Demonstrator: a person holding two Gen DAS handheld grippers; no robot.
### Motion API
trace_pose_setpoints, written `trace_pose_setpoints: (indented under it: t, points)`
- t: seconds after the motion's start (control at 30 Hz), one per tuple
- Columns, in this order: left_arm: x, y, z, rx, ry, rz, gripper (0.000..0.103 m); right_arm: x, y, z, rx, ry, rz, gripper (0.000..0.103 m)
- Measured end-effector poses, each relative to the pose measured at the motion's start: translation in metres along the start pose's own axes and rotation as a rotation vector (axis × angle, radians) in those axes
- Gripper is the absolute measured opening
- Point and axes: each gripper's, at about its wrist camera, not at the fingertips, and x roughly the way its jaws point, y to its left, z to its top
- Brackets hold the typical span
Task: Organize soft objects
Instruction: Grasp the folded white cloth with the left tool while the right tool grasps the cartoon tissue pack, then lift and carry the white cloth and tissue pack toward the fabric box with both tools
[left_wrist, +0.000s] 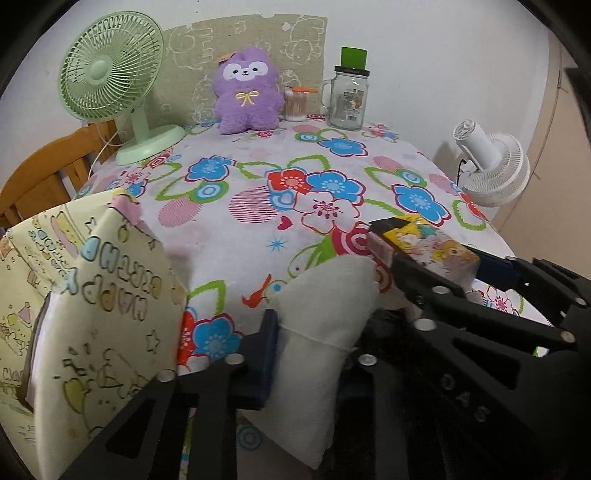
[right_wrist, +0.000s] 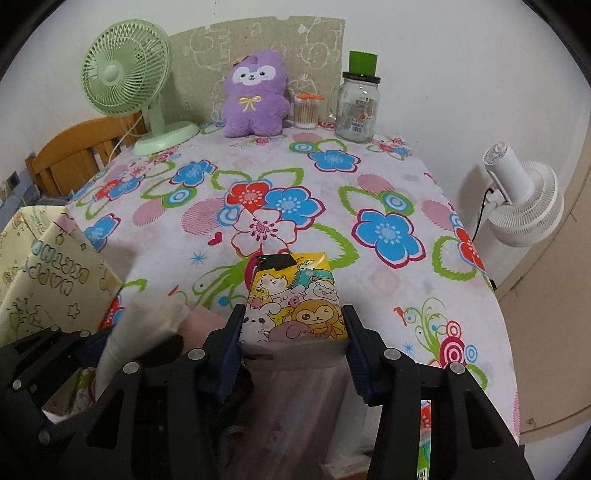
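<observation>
The left tool (left_wrist: 314, 343) is pinched nearly shut on a white folded cloth (left_wrist: 325, 302), which bulges out ahead of its fingers and hangs down below them. Just to its left stands a pale yellow gift bag (left_wrist: 99, 295) with cartoon print, its open top near the tool.

The right tool (right_wrist: 295, 332) grips a small tissue pack (right_wrist: 295, 299) printed with cartoon animals; both fingers press against the pack's long sides, about half open, with the pack's far end sticking out beyond the fingertips over the worktop (right_wrist: 369, 258), which wears a flowered cover. In the left wrist view this tool and its pack sit just right of the cloth.

Far ahead of both tools, at the worktop's back edge, a purple plush toy (right_wrist: 255, 96) leans against the wall, with a green fan (right_wrist: 125, 77) to its left and a cotton-swab pot (right_wrist: 306, 110) and glass jar (right_wrist: 358, 107) to its right. A white fan (right_wrist: 524, 199) stands off the worktop's right side.
</observation>
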Motion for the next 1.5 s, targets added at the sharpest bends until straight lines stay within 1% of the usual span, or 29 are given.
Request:
trace_pose_setpoints:
  t: [0.1,0.4,0.67,1.2,1.5]
  points:
    - [-0.005,0.001,0.000,0.003,0.000,0.014,0.014,-0.008,-0.001,-0.001,0.008,-0.011,0.001,0.053]
    - [-0.033,0.000,0.004,0.021,-0.046,0.051,0.012,-0.039,-0.003,-0.003,0.031,-0.059,0.006,0.053]
    - [-0.063,-0.004,0.006,0.024,-0.096,0.041,0.012,-0.072,-0.002,-0.007,0.036,-0.106,-0.006,0.053]
    - [-0.117,-0.018,-0.004,0.033,-0.173,-0.001,0.012,-0.130,-0.006,-0.022,0.070,-0.183,-0.035,0.054]
    - [-0.140,-0.019,-0.008,0.044,-0.205,-0.011,0.012,-0.154,-0.005,-0.027,0.080,-0.211,-0.028,0.054]
